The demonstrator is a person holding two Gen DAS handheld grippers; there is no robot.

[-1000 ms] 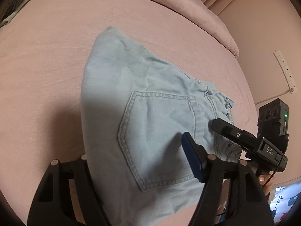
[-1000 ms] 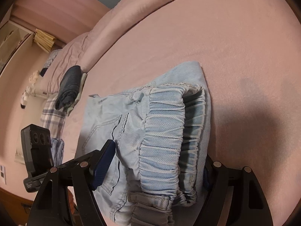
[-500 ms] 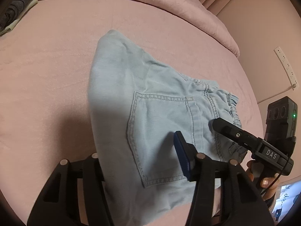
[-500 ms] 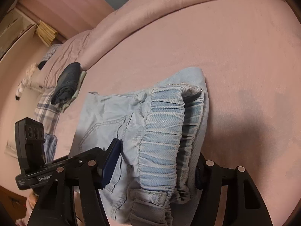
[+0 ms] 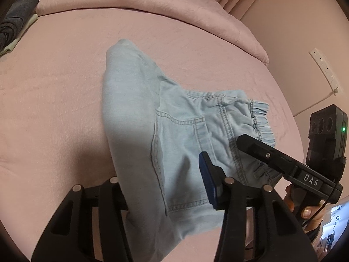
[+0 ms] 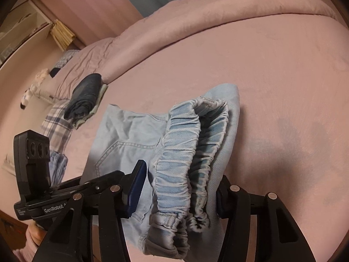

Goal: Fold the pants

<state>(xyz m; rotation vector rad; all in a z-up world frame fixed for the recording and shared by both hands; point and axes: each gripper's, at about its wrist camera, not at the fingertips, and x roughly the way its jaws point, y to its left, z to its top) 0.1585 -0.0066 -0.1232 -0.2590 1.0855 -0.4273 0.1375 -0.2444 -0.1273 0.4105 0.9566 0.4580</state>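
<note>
Light blue denim pants [image 5: 165, 131] lie folded on the pink bed, back pocket up, elastic waistband to the right. My left gripper [image 5: 161, 187] is open and straddles the near folded edge; its left finger is hidden behind the cloth. In the right wrist view the gathered waistband [image 6: 185, 152] of the pants [image 6: 122, 139] lies between the fingers of my open right gripper [image 6: 178, 187]. The right gripper also shows in the left wrist view [image 5: 257, 146], over the waistband.
A dark folded garment [image 6: 85, 96] lies on a pale cloth near plaid fabric [image 6: 57, 120] at the far left. A rolled pink duvet [image 5: 152, 2] runs along the back. A power strip [image 5: 325, 69] hangs on the right wall. The pink sheet [image 6: 272, 76] surrounds the pants.
Both grippers have pulled back toward me and risen a little, so more of the pants shows. The pants stay flat on the bed. Both grippers stay open.
</note>
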